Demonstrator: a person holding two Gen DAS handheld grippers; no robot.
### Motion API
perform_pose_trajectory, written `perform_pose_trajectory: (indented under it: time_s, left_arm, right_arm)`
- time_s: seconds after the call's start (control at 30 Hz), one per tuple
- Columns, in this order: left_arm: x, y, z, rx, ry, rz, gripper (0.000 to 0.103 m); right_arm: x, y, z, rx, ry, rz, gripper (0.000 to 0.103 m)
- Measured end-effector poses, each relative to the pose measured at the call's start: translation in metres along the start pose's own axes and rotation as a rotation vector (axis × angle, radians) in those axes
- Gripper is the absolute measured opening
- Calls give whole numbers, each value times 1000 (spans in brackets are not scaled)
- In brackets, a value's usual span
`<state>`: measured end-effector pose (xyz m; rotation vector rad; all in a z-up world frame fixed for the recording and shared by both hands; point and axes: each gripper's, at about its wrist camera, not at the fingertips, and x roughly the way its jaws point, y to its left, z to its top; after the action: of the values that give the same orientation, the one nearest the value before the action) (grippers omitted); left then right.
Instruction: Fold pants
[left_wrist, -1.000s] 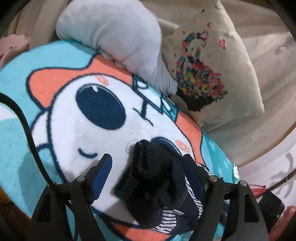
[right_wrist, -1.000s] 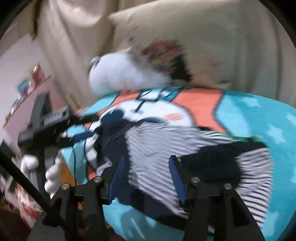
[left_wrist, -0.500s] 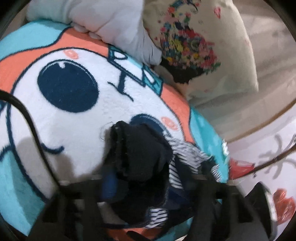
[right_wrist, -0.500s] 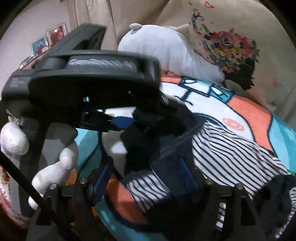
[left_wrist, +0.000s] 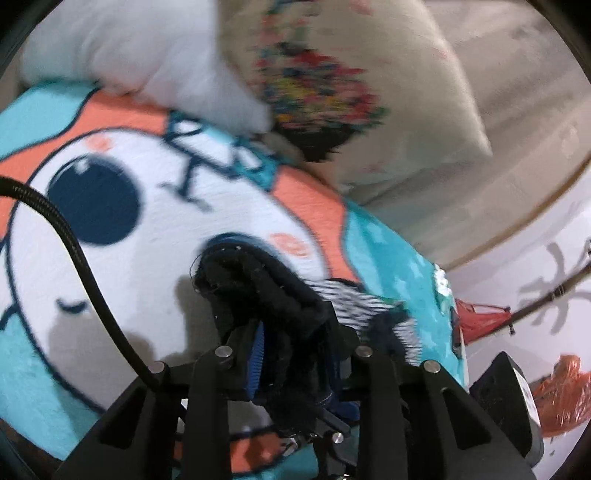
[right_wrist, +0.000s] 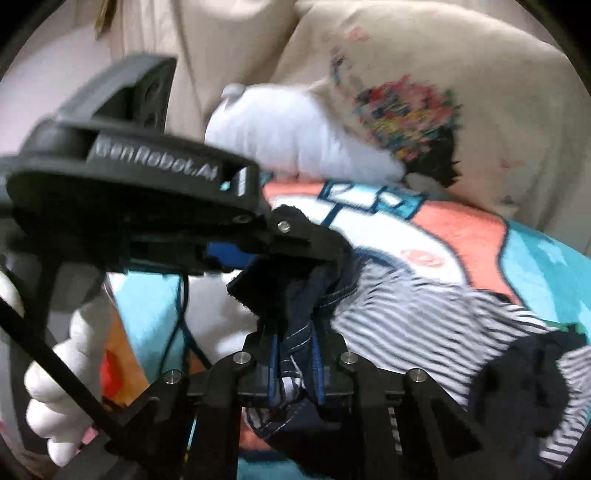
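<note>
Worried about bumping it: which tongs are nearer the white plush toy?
Left. Both are closing on the pants: left tongs close in front of the plush toy, right tongs farther back.

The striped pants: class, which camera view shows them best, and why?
The right wrist view: the striped pants spread across the blanket, their dark waistband in both claws' closing jaws. The left wrist view shows only the bunched dark waistband and a striped sliver.

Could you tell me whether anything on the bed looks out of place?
Nothing is damaged or spilled. The pants lie bunched on the blanket, one end pinched by both the left gripper and right gripper, whose fingers are closing on it.
</note>
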<state>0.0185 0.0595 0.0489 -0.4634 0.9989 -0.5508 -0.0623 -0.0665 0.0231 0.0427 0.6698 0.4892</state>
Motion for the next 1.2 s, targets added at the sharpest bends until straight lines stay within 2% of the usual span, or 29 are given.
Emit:
perform_pose_trajectory:
  time_s: [0.13, 0.27, 0.4, 0.5, 0.57, 0.7, 0.83, 1.0, 1.07, 1.1, 1.2]
  left_arm:
    - [12, -61, 2, 117, 23, -58, 27]
    - [46, -113, -3, 195, 107, -120, 28]
    - [58, -134, -12, 214, 141, -172, 37]
    - [49, -131, -13, 208, 100, -151, 42]
    - [41, -123, -13, 200, 69, -115, 45]
    - [31, -97, -13, 139, 42, -81, 46]
    - [38, -84, -31, 144, 52, -14, 46]
    - [51, -81, -53, 175, 94, 17, 46]
    - [51, -78, -58, 178, 96, 28, 46]
    - [50, -76, -58, 180, 95, 36, 46]
    - [41, -68, -57, 176, 69, 56, 46]
  right_arm:
    - [-45, -33, -2, 104, -87, 16, 15]
    - [-92, -81, -24, 241, -161, -4, 15]
    - [-109, -127, -52, 375, -141, -62, 16]
    - [-115, -152, -71, 444, -115, -87, 22]
    - [-130, -158, -78, 444, -127, -140, 35]
    - [-151, -176, -71, 473, -197, -180, 35]
    - [-165, -169, -50, 449, -243, -117, 35]
    - [-148, -159, -19, 444, -248, 68, 35]
    - [-136, -160, -12, 448, -214, 131, 35]
    - [-129, -160, -12, 445, -187, 123, 35]
    - [-111, -162, -28, 434, -75, -19, 35]
